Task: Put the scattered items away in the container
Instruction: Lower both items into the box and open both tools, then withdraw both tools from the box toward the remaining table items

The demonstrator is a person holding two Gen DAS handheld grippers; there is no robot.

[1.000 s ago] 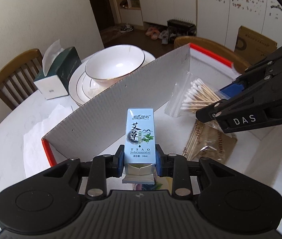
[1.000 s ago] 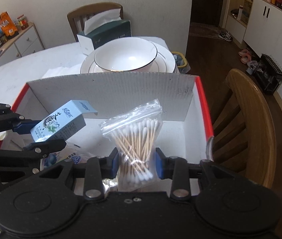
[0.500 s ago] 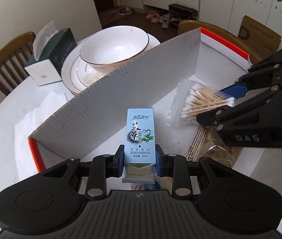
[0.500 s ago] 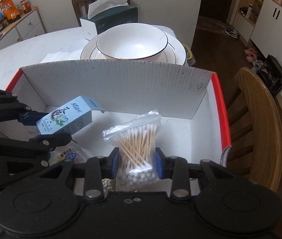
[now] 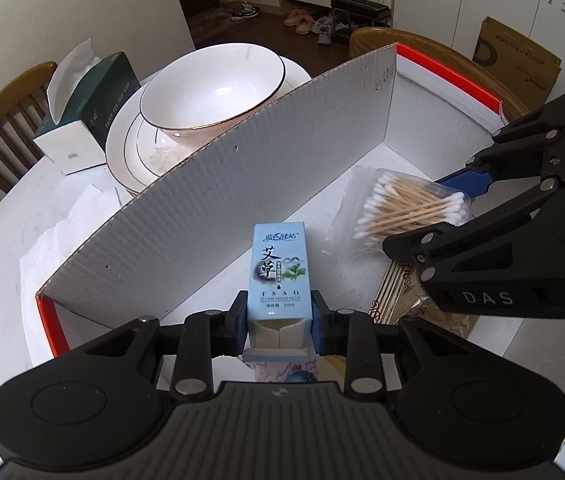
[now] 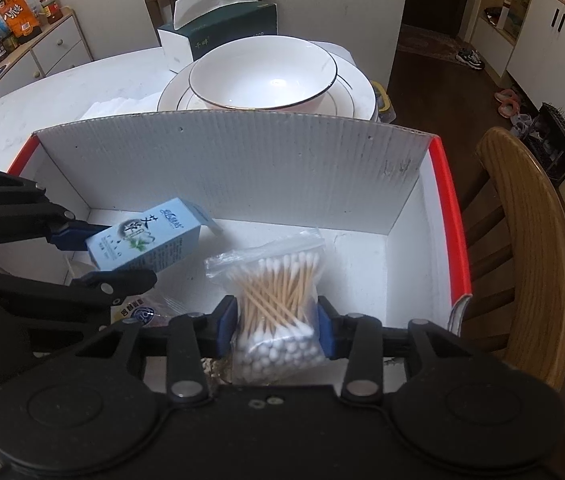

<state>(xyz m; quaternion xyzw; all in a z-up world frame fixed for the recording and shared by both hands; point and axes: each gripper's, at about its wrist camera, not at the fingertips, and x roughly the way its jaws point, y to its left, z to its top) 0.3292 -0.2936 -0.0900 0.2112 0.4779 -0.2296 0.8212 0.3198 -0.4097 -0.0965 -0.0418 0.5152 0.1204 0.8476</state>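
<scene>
My left gripper (image 5: pixel 278 316) is shut on a small light-blue essential-oil box (image 5: pixel 278 268), held low inside the white cardboard box with red rims (image 5: pixel 242 184). The same oil box shows in the right wrist view (image 6: pixel 142 242), with the left gripper (image 6: pixel 98 256) around it. My right gripper (image 6: pixel 276 322) is shut on a clear bag of cotton swabs (image 6: pixel 278 292), also low inside the cardboard box (image 6: pixel 242 172). In the left wrist view the swab bag (image 5: pixel 402 208) sits between the right gripper's fingers (image 5: pixel 422 220). Packets (image 5: pixel 402 292) lie on the box floor.
A white bowl on stacked plates (image 6: pixel 264 76) and a green tissue box (image 6: pixel 218 28) stand behind the cardboard box on the white table (image 6: pixel 42 100). A wooden chair (image 6: pixel 522 240) is at the right. A white napkin (image 5: pixel 62 232) lies left of the box.
Both grippers have moved down and deeper into the cardboard box, each still holding its item. The far wall of the box looks taller and nearer.
</scene>
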